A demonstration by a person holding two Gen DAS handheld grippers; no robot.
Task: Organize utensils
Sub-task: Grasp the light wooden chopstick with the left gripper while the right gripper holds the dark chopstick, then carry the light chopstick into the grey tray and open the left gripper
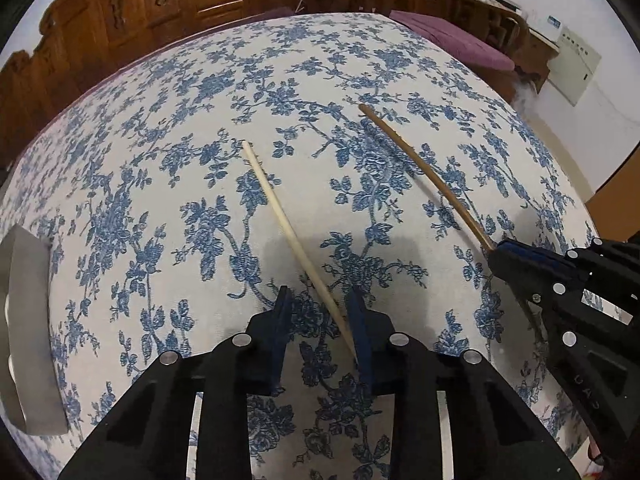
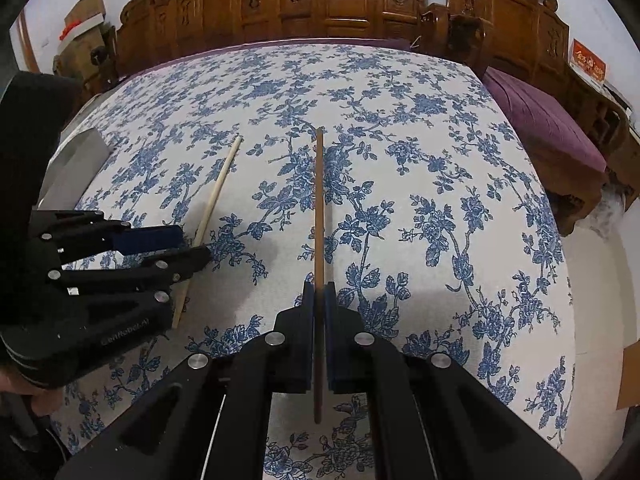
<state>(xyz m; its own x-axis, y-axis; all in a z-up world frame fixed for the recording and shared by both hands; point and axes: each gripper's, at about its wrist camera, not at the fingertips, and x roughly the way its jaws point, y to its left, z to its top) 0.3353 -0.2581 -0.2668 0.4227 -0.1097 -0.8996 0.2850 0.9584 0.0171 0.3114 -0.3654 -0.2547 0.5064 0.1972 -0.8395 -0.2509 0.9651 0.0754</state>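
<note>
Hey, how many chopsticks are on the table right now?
2. The pale chopstick lies on the floral tablecloth between the open left tongs. The brown chopstick is clamped in the right tongs. None seem hidden.

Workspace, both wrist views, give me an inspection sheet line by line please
Surface: table under a blue floral cloth.
Job's things: pale chopstick lying on the cloth; dark chopstick.
Clutter: grey box at the left edge.
Grippers: left gripper open around the pale chopstick; right gripper shut on the dark chopstick.
Cables: nothing seen.
Surroundings: carved wooden bench, purple cushion, cardboard boxes.
</note>
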